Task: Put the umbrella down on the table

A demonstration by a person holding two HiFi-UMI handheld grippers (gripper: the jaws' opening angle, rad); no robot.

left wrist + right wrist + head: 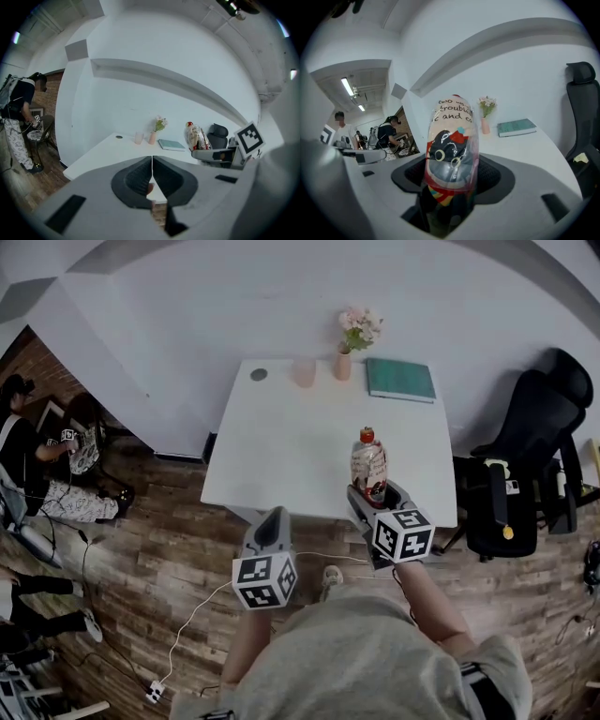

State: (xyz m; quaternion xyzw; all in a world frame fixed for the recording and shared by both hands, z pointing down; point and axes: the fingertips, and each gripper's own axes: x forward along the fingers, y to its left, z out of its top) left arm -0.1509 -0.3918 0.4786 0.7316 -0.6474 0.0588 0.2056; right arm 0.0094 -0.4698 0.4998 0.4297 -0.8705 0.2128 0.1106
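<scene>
White table (pixel 281 446) fills middle. Right gripper (pixel 377 498) clamped on upright umbrella (pixel 368 463) in clear sleeve, above near edge: carry step. Left gripper (pixel 273 521) closed, empty. Next: lower onto tabletop, lay umbrella flat, then release.

The umbrella (pixel 452 154) sits in a clear, glossy plastic sleeve over folds of printed cloth. The right gripper (pixel 452 180) and the left gripper (pixel 151 180) both have matt grey plastic shells with dark, ribbed pads. The table (pixel 281 446) top is smooth, matt white. The floor (pixel 159 559) shows rough-grained wood planks. At one o'clock on the table, the book (pixel 400 379) has a matt teal cover. At three o'clock, the chair (pixel 525 456) looks like dull black cloth.
</scene>
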